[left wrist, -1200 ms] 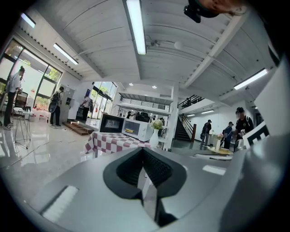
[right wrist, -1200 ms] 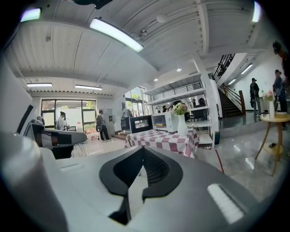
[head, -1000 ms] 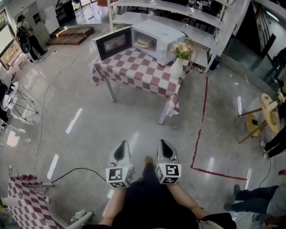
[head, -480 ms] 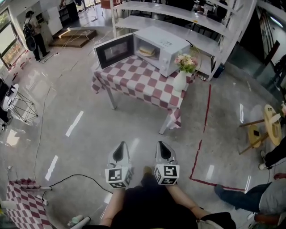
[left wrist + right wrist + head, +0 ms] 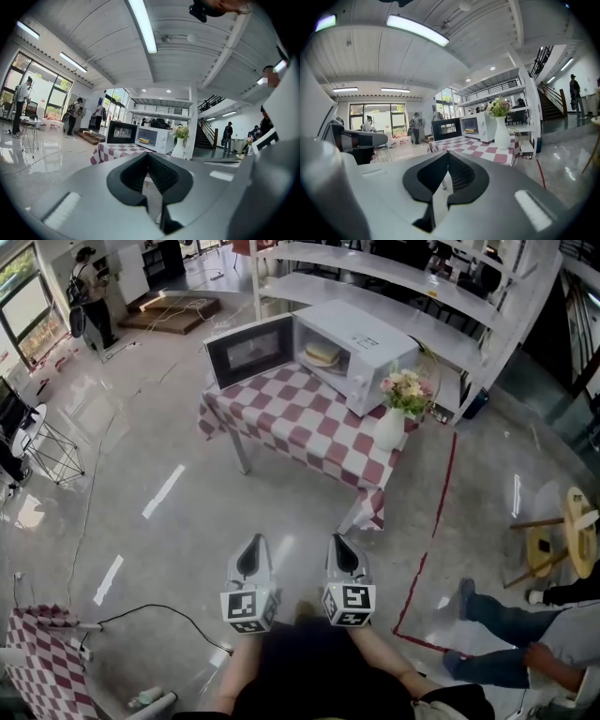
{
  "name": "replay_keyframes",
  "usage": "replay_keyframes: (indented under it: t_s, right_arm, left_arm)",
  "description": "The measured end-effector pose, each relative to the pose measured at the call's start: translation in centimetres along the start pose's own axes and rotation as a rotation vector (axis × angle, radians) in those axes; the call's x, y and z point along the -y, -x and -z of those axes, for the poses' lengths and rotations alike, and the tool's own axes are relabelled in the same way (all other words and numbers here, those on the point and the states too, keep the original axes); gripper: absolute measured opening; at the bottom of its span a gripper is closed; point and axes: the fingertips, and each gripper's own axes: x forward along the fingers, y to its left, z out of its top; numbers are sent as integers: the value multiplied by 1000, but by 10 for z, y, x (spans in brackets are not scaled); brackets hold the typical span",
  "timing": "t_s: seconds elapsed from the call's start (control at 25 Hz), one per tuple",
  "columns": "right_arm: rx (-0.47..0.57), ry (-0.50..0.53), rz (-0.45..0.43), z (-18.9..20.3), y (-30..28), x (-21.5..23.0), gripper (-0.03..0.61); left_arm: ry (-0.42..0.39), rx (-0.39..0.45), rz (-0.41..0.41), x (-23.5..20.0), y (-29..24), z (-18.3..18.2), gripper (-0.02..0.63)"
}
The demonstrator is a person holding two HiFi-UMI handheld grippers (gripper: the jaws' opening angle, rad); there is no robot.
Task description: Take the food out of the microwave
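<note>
A white microwave (image 5: 361, 341) stands with its door (image 5: 250, 351) swung open on a red-and-white checked table (image 5: 309, 423). Inside it lies the food (image 5: 322, 354), a flat sandwich-like piece on a plate. The microwave (image 5: 154, 138) and the food (image 5: 145, 140) also show far off in the left gripper view, and the microwave (image 5: 477, 126) shows small in the right gripper view. My left gripper (image 5: 256, 545) and right gripper (image 5: 337, 542) hang side by side over the floor, well short of the table. Both are shut with nothing between their jaws.
A white vase with flowers (image 5: 394, 415) stands on the table's right corner. White shelving (image 5: 394, 282) rises behind the microwave. Red tape (image 5: 424, 554) marks the floor at the right. A seated person's legs (image 5: 506, 652), a wooden stool (image 5: 562, 540) and a second checked table (image 5: 42, 671) are nearby.
The table and microwave have come closer and shifted right in the head view as I walk toward them. Both grippers keep their pose and stay shut. The person at the right has shifted.
</note>
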Motion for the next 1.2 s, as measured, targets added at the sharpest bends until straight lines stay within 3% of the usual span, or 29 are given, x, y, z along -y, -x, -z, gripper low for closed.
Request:
replay_keyframes:
  t_s: [0.56,1.2]
  right_arm:
    - [-29,-36,-24,3,-22,20,2]
    - [-28,-41,39,-10,-79,43,2]
  left_arm:
    - [-2,-32,-45,4,-22,6,9]
    - [1,-41,21,-5,-99,-5,9]
